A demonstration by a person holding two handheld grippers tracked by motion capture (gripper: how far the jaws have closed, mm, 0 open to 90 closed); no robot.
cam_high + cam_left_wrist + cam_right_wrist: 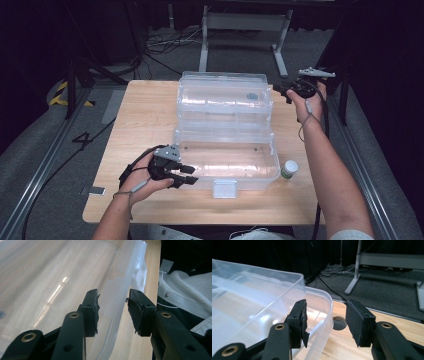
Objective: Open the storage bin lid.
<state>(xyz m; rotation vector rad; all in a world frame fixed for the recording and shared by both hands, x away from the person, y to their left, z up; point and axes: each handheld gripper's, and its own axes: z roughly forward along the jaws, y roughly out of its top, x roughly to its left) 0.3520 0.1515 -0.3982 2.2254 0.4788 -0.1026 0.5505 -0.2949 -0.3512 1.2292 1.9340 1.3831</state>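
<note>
In the high view, a clear plastic box (225, 160) is sitting open on the desk (145, 115), its long axis running left to right, its lid (224, 96) standing up on the far side. The left claw (181, 176) is lying at the box's near left corner; the right claw (286, 92) is hovering by the lid's right end. A small white bottle (289, 169) is standing near the box's right end.

In the left claw view, the left claw (113, 308) is gaping, straddling the box's rim (125, 300).

In the right claw view, the right claw (325, 320) is spread apart, the lid's rounded corner (322, 307) sitting between its jaws.

Lab: black curtains, floor cables (165, 42), hazard tape (61, 93) (numbered floor mark).
</note>
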